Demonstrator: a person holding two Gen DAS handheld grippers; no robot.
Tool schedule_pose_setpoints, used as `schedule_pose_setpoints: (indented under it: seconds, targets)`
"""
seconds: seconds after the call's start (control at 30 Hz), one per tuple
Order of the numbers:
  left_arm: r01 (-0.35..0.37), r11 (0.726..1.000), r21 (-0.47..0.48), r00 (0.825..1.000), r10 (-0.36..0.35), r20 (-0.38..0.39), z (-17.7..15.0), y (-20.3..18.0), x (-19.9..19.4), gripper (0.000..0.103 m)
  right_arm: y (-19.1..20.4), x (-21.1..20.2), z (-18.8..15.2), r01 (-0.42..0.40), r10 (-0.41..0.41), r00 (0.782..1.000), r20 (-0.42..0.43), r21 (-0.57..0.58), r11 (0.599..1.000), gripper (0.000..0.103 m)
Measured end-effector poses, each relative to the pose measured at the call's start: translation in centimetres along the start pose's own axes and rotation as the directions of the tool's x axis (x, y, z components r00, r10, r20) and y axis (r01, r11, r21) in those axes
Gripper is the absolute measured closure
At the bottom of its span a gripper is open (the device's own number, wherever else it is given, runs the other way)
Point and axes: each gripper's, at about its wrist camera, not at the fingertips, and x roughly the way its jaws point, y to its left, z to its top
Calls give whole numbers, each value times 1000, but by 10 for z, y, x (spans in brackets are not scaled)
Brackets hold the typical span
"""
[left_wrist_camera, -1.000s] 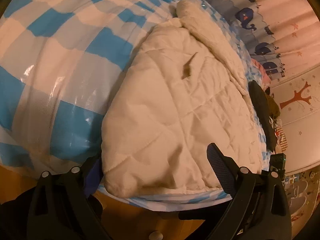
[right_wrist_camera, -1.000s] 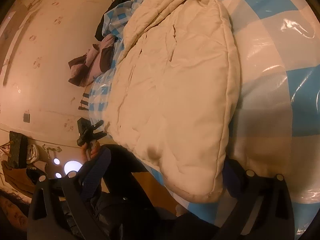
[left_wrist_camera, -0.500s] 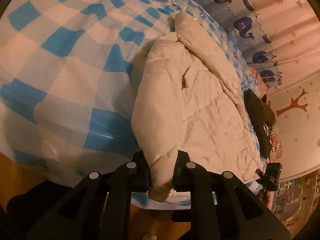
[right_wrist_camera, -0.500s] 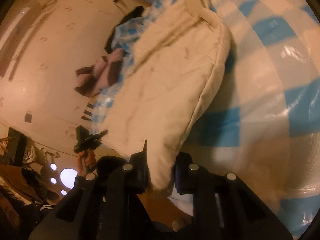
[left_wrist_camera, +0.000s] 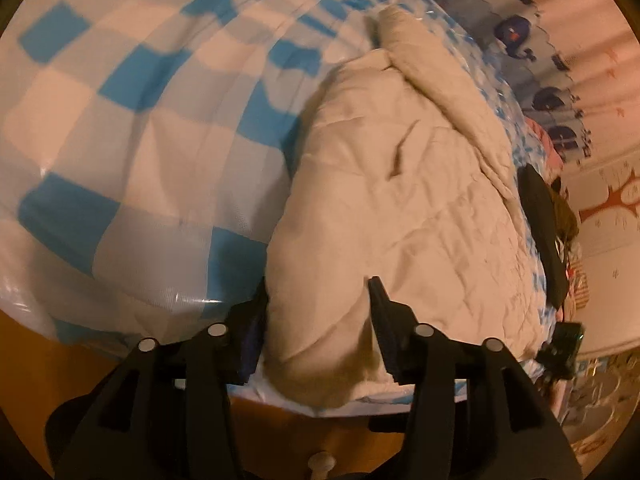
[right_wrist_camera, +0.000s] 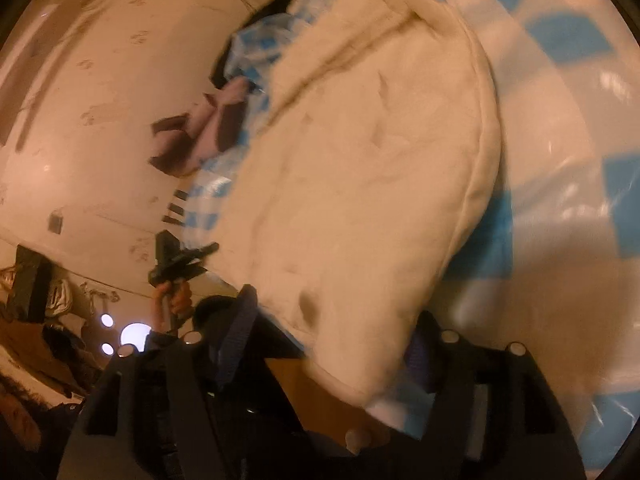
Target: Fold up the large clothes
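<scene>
A cream quilted padded jacket (left_wrist_camera: 400,208) lies folded on a blue-and-white checked plastic sheet (left_wrist_camera: 132,132) over a bed. My left gripper (left_wrist_camera: 318,300) is open, its jaws standing apart on either side of the jacket's near hem corner. In the right wrist view the same jacket (right_wrist_camera: 360,168) lies on the checked sheet (right_wrist_camera: 568,184). My right gripper (right_wrist_camera: 332,316) is open, its jaws wide around the jacket's other near corner. That view is motion-blurred.
Dark clothing (left_wrist_camera: 540,224) lies at the sheet's far right edge by a curtain with whale print (left_wrist_camera: 516,28). A pink and brown garment (right_wrist_camera: 208,128) lies near the wall. The other gripper (right_wrist_camera: 176,260) shows in a hand. Wooden floor (left_wrist_camera: 24,344) runs below the bed edge.
Half a second ago both grippers were shut on the jacket's hem corners. Now both have opened and released it, and the hem rests back on the sheet.
</scene>
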Motion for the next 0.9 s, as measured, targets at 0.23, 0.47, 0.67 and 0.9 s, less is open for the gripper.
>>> schedule_pose_setpoints:
  seconds: [0.23, 0.47, 0.67, 0.9]
  targets:
    - [62, 995, 74, 995, -67, 71, -14, -19, -17, 94, 22, -20, 2, -1, 8, 993, 121, -58, 998, 88]
    - [45, 986, 162, 992, -64, 111, -18, -54, -68, 94, 64, -51, -4, -127, 158, 964, 212, -152, 980, 89]
    - [124, 977, 173, 984, -143, 104, -46, -48, -95, 94, 71, -70, -36, -220, 257, 930, 264, -162, 962, 89]
    - [294, 954, 57, 947, -299, 120, -111, 10, -129, 94, 52, -90, -107, -356, 387, 857, 339, -152, 922, 89]
